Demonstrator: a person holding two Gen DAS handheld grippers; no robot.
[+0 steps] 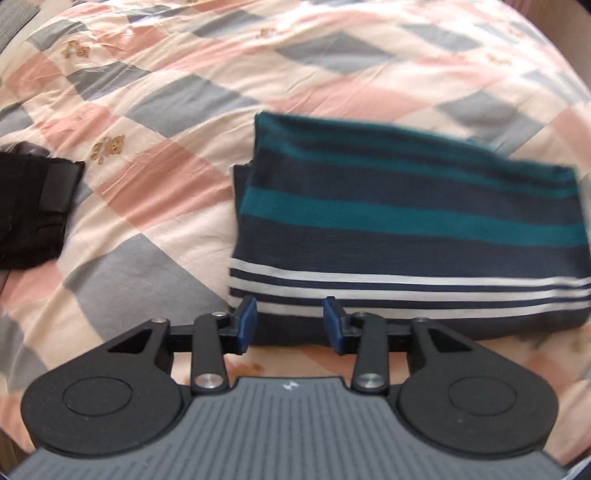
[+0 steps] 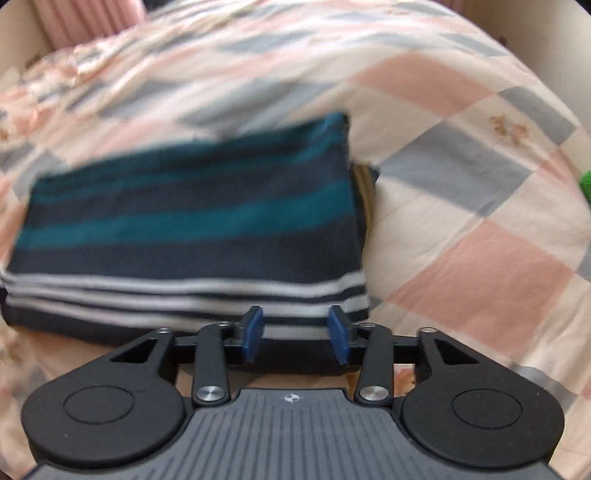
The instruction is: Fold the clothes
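Observation:
A folded garment with navy, teal and white stripes lies on the checked bedspread. It also shows in the right wrist view. My left gripper is open, its blue pads apart at the near left edge of the folded garment, holding nothing. My right gripper is open, its blue pads apart at the near right edge of the same garment, holding nothing.
A black item lies on the bedspread at the far left of the left wrist view. A green object peeks in at the right edge of the right wrist view. A pink striped cloth is at the back left.

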